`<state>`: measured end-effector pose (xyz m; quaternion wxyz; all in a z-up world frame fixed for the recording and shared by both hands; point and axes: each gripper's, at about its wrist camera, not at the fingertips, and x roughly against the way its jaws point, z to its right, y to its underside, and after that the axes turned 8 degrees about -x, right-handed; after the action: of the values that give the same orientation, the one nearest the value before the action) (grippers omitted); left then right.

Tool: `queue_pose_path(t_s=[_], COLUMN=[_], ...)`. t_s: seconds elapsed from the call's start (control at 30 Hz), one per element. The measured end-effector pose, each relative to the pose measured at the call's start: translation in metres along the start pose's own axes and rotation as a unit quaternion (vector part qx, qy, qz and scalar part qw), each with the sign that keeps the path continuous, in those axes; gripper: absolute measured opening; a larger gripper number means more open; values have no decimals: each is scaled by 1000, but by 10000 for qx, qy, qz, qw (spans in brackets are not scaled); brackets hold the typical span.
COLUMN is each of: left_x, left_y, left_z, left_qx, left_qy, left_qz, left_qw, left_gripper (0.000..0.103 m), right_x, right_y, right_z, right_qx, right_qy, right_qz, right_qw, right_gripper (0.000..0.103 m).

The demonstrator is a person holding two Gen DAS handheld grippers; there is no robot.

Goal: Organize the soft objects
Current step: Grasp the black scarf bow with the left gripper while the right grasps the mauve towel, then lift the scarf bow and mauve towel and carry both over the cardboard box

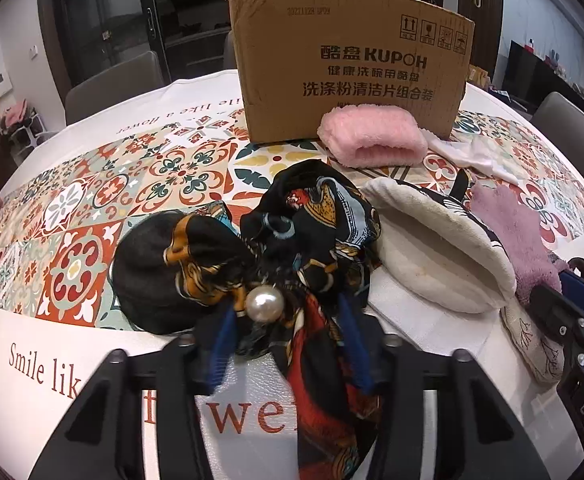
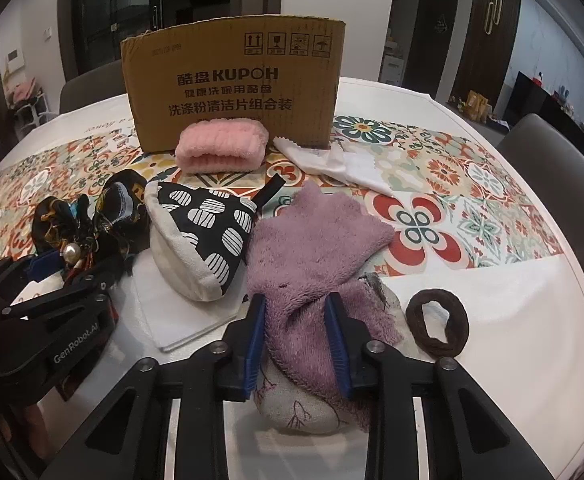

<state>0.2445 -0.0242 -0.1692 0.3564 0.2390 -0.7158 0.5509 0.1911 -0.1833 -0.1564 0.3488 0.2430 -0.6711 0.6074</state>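
My left gripper [image 1: 287,336] is shut on a black patterned scarf bow with a pearl [image 1: 312,232]; the bow also shows in the right wrist view [image 2: 87,220]. My right gripper [image 2: 296,344] is shut on a purple fluffy cloth [image 2: 312,248] that drapes over a small printed pouch [image 2: 296,408]. A black-and-white oven mitt [image 2: 199,232] lies between the two grippers. A pink folded towel [image 2: 221,152] rests against the cardboard box [image 2: 231,80]. A brown hair tie [image 2: 438,322] lies right of my right gripper.
A white cloth [image 2: 332,162] lies right of the pink towel. A white folded sheet [image 2: 187,312] lies under the mitt. The round table has a tiled-pattern cover [image 2: 472,200]. Grey chairs [image 2: 564,168] stand around it.
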Motion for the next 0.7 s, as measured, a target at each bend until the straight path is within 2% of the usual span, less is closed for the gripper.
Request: queue_pose_path(t_s=[0.07,0.1,0.17,0.27,0.33,0.7], left_x=[0,0,1,3,6,40], left_y=[0,0,0,0,1,0], left_z=[0,0,0,1,1,1], left_qx=[-13,-29,-54,-107,-96,-47], left_qy=[-8,-26,-23,-3,15,71], left_qz=[9,18,40,96,144,485], left_qw=[10000,10000,10000,9999,9998,9988], left_gripper=[33,27,22,18,11,9], right_x=[-2,-4,-4,-1,4,38], right_y=[0,0,-1,-3,-4,-15], right_z=[-1,0,2,3,3,13], right_qx=[24,17,-34,-40,-64,-254], right_qy=[-77,-117,-195,-265,-281,-225], right_qz=[-65,-109,-122,-63,7,546], right_qw=[9999,9999,9997,9996,9996,9979], right_gripper=[19,17,11,9,8,8])
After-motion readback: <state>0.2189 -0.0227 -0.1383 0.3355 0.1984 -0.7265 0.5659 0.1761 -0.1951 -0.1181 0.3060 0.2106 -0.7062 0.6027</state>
